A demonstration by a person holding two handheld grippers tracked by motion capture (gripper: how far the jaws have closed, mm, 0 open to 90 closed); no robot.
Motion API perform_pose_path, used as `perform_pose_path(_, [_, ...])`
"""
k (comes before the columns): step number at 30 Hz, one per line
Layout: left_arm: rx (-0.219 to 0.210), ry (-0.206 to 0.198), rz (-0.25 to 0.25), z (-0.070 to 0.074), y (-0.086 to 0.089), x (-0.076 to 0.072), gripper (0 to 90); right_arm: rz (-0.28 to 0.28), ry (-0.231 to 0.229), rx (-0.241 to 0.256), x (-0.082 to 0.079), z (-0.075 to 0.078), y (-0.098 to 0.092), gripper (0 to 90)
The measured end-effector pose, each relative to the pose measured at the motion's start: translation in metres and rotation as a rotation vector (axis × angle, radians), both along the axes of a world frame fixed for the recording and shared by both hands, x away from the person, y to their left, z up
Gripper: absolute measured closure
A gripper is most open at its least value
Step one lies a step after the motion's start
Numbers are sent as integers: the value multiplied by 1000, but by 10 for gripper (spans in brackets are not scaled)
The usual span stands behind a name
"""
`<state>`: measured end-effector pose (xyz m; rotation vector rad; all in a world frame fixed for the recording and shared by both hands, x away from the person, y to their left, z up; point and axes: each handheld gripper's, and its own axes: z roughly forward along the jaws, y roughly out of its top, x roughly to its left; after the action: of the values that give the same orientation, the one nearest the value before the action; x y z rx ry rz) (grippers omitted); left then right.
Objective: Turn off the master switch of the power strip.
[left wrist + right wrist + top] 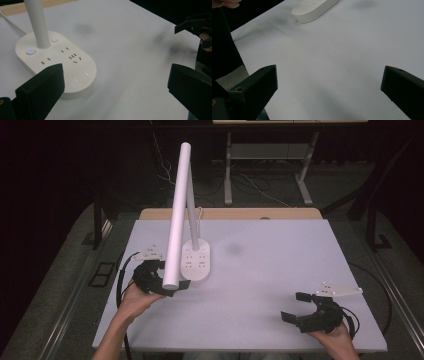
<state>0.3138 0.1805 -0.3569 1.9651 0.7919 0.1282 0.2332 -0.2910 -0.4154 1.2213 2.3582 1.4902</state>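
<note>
A white desk lamp stands on the white table [280,250]. Its oval base [196,260] carries sockets, and its long tube head [177,215] slopes down toward me. My left gripper [167,279] is open just left of the base, partly hidden behind the tube's low end. In the left gripper view the base [56,65] shows a blue-lit button [30,51] and the post [37,22]; my gripper's [115,87] jaws stand wide apart, with one jaw overlapping the base's near edge. My right gripper [292,306] is open over bare table at the front right, holding nothing.
A white cable [200,212] runs from the base toward the wooden strip [230,213] at the table's back edge. Black cables trail from both grippers. In the right gripper view the base [314,10] lies far ahead across bare tabletop.
</note>
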Motion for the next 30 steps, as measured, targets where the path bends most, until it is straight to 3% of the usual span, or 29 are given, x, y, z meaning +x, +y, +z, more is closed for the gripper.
perform_pose_path(30, [54, 22, 46, 12, 12, 51, 14, -11, 5, -4, 0, -1, -1, 2])
